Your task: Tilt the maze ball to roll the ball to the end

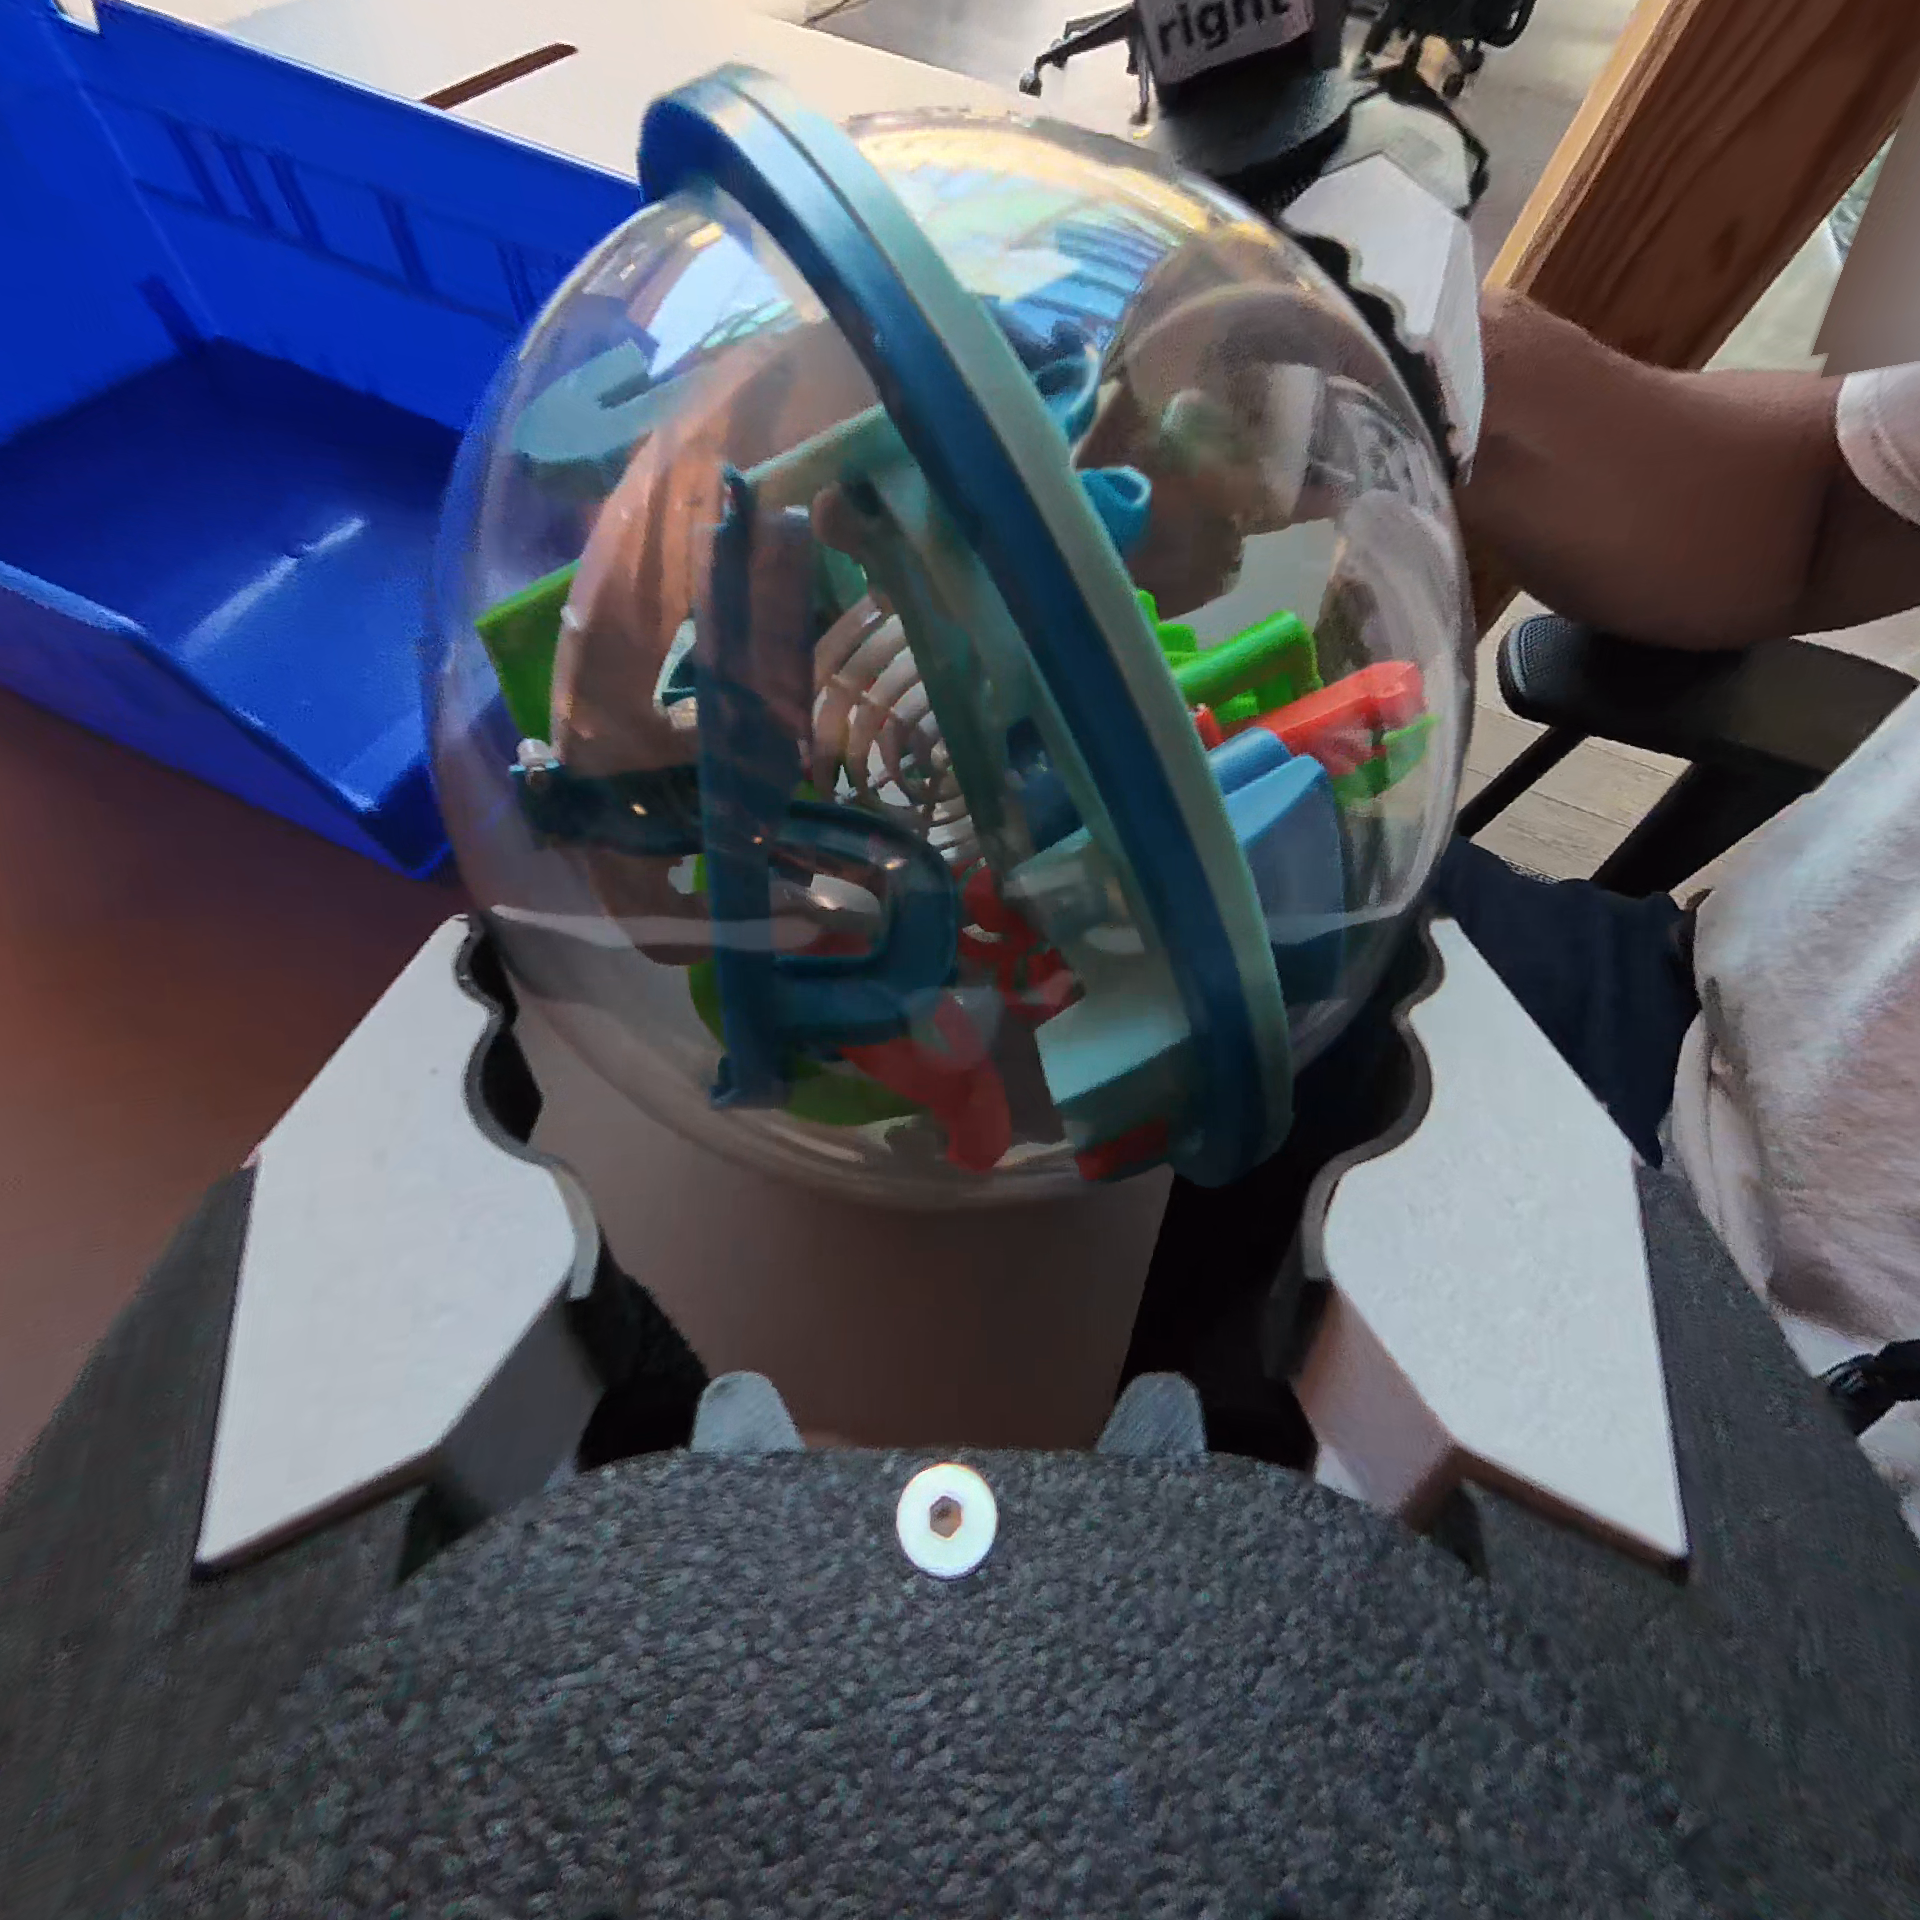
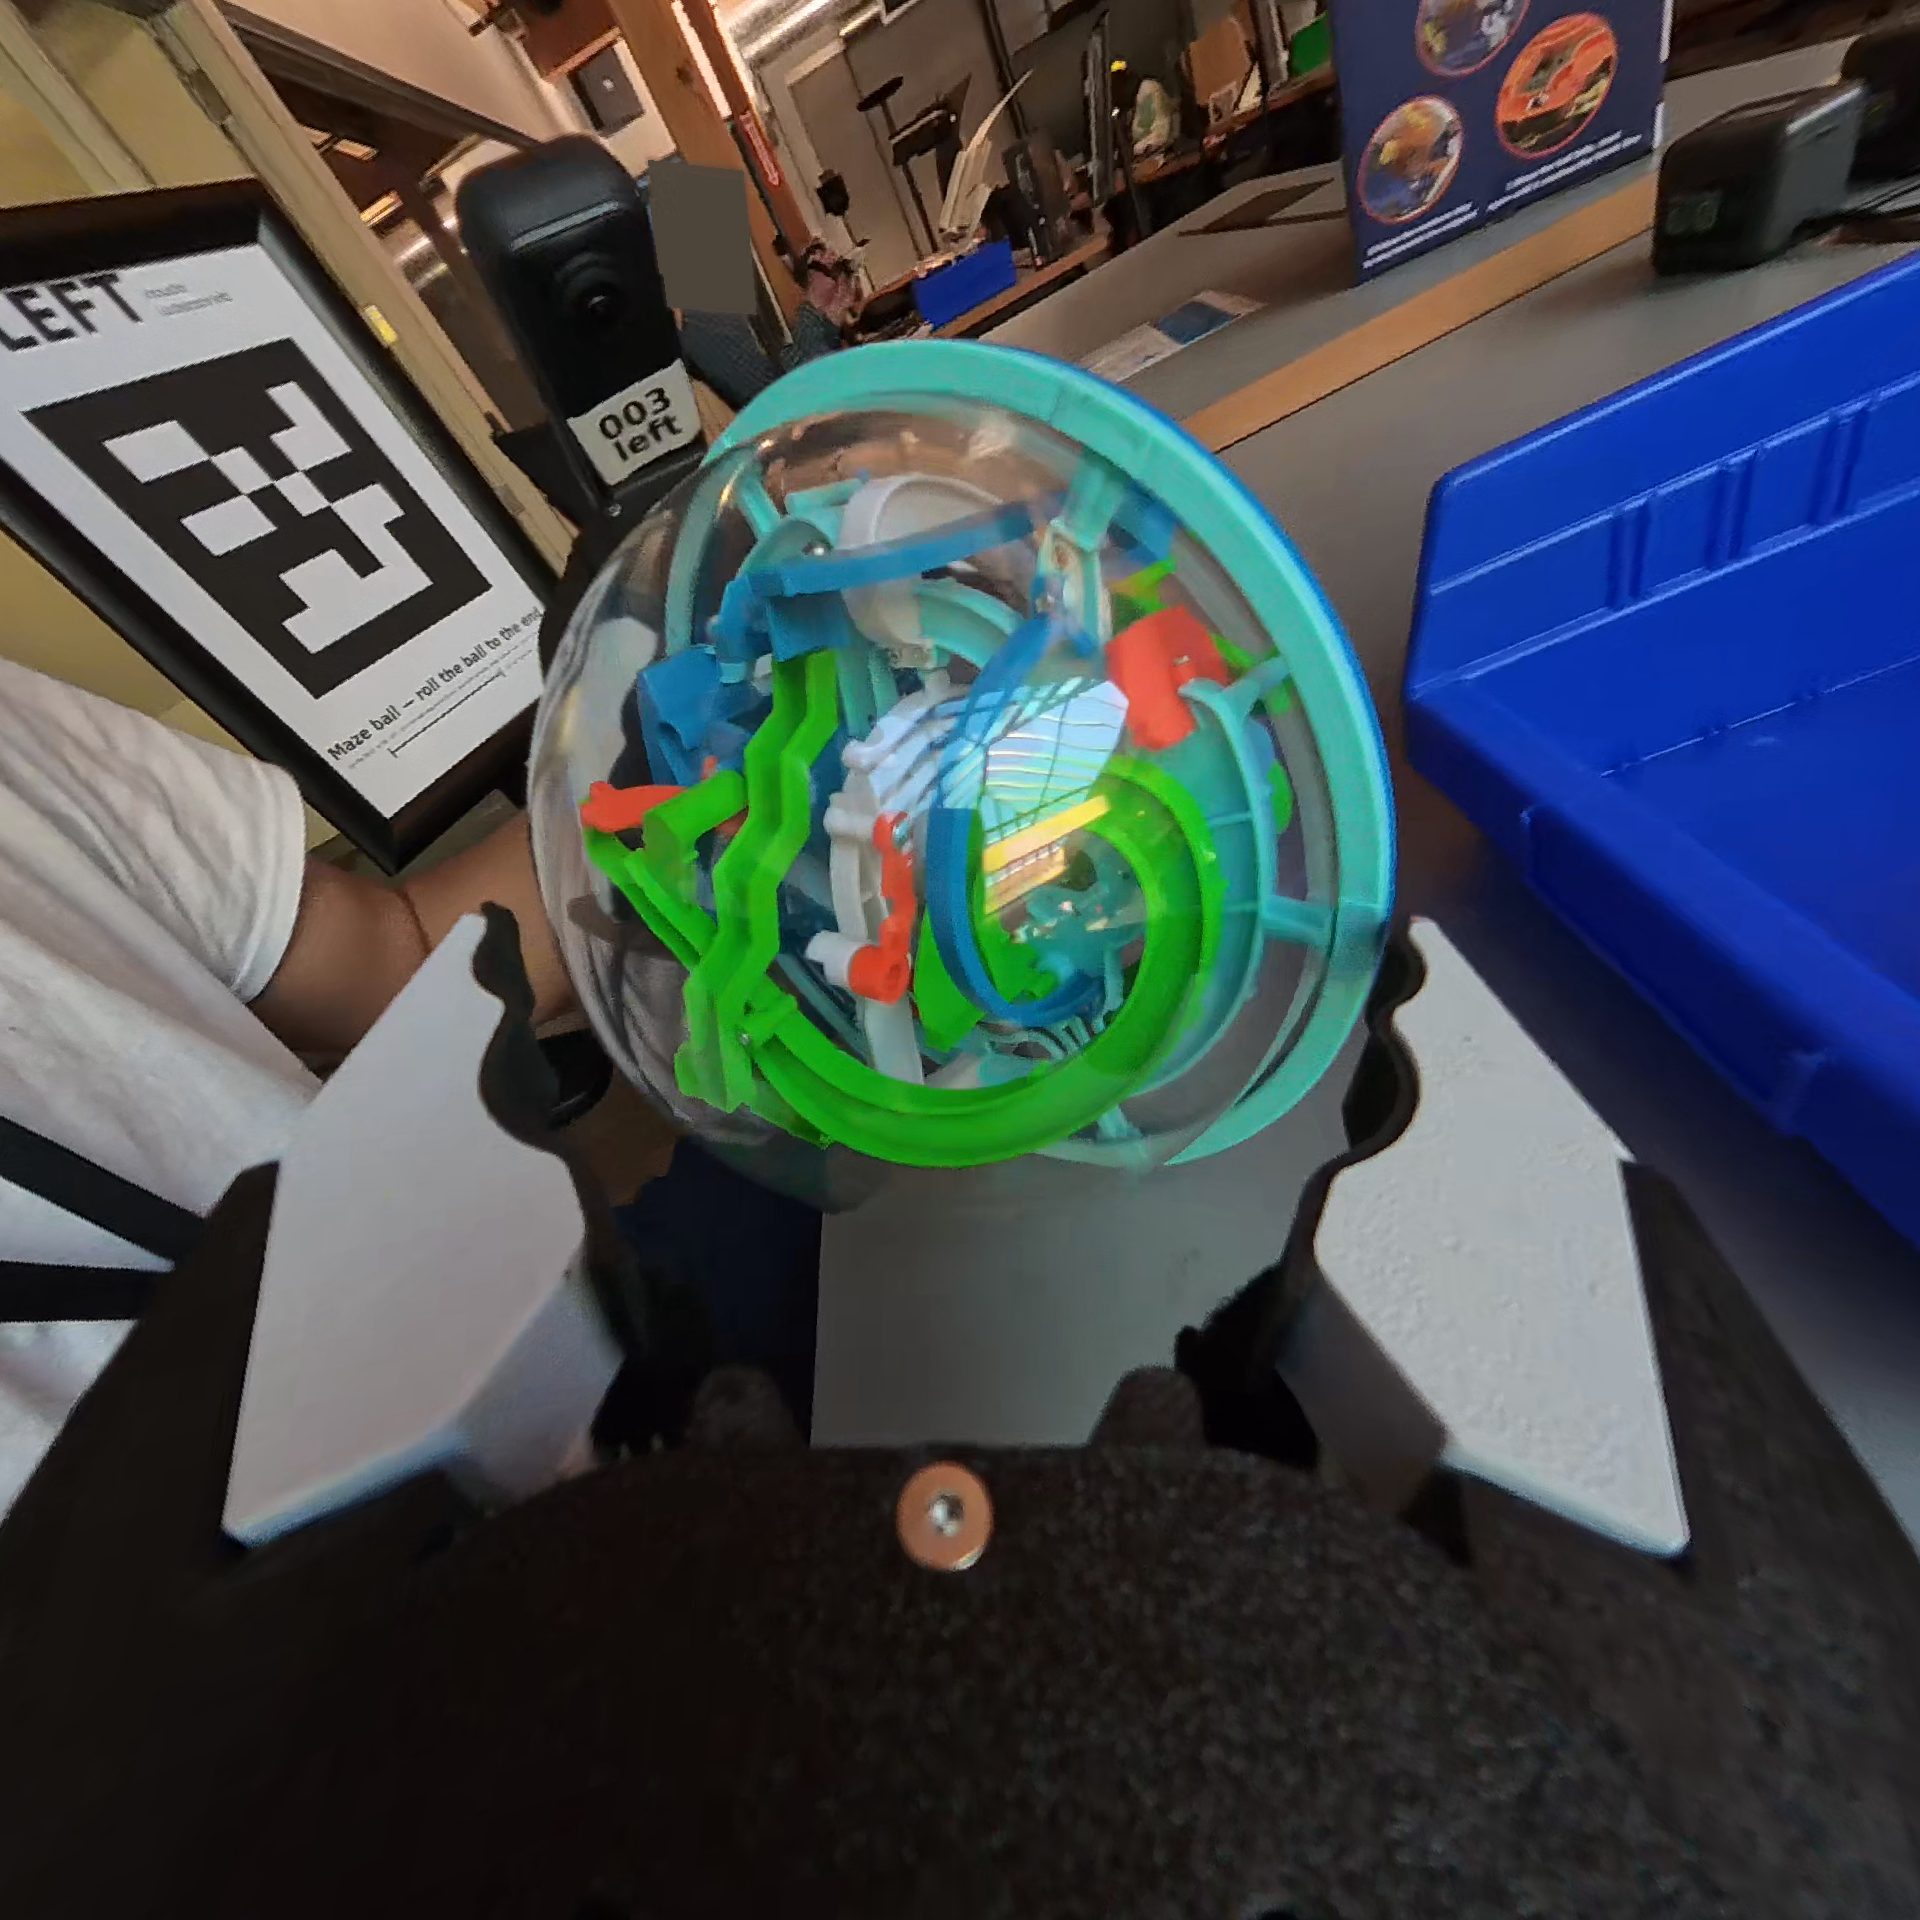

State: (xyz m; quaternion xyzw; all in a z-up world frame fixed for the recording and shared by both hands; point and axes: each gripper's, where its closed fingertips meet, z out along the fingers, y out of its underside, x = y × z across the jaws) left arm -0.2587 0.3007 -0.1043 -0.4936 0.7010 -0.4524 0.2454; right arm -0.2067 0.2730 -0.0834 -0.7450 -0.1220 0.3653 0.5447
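Note:
The maze ball (image 1: 935, 644) is a clear sphere with a blue-teal ring around it and green, red, blue and white tracks inside. It is held up above the table, ring tilted. My left gripper (image 1: 956, 935) is shut on it, its white fingers (image 1: 416, 1039) pressing both lower sides. My right gripper (image 2: 956, 987) grips the same ball (image 2: 935, 779) from the opposite side, its fingers (image 2: 1455, 1039) against the shell and ring. Each gripper shows behind the ball in the other's view. I cannot make out the small rolling ball with certainty.
A blue plastic bin (image 1: 260, 468) stands on the table (image 1: 156, 987) close beside the ball; it also shows in the right wrist view (image 2: 1714, 727). A framed marker sign (image 2: 239, 499) stands behind. A person's arm (image 1: 1662, 499) and a wooden post (image 1: 1714, 156) are near.

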